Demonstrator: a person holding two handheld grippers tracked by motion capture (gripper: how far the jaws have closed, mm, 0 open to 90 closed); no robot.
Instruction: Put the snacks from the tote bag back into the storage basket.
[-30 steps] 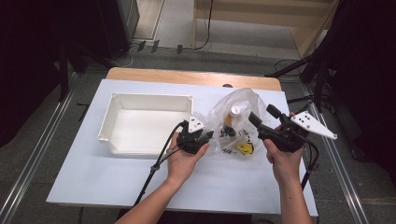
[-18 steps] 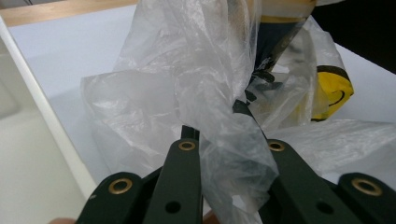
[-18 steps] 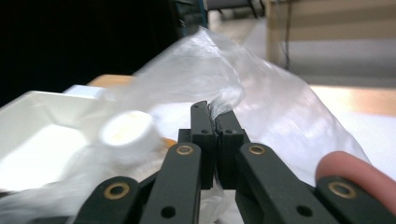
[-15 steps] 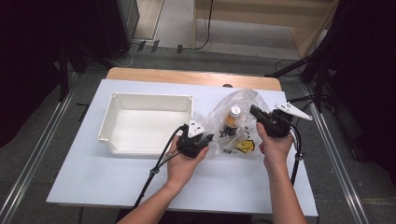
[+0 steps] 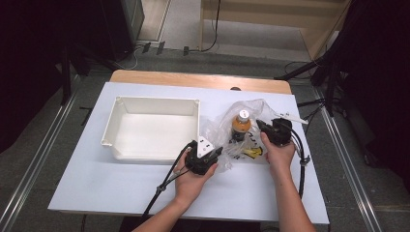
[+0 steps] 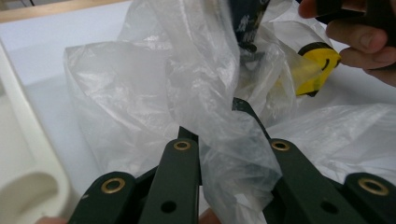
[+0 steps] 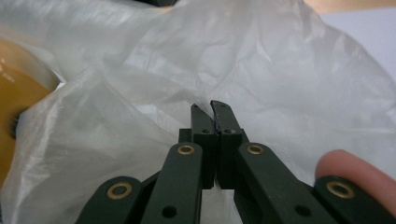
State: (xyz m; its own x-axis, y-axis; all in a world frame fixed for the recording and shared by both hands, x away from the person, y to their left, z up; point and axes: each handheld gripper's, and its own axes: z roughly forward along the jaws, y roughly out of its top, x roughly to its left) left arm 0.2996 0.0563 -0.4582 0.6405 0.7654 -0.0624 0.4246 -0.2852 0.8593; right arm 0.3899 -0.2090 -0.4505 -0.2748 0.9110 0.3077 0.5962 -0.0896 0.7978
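High view: a clear plastic bag (image 5: 241, 133) lies on the white tabletop (image 5: 96, 193), at 3 o'clock of an empty white tray (image 5: 157, 104). Inside stand an amber bottle (image 5: 240, 124) and a yellow item (image 5: 253, 152). The left gripper (image 5: 212, 155) meets the bag at its 7 o'clock edge; the right gripper (image 5: 261, 126) at its 3 o'clock edge.

Left gripper view: jaws apart, with a fold of film bunched between them, not yet pinched.

Right gripper view: jaws pressed together on the bag's film; the bottle (image 7: 18, 107) shows at 9 o'clock.

Step in hand, as judged: opening the bag with 2 grippers. The next move calls for closing the left jaws on the film, then drawing the edges apart.
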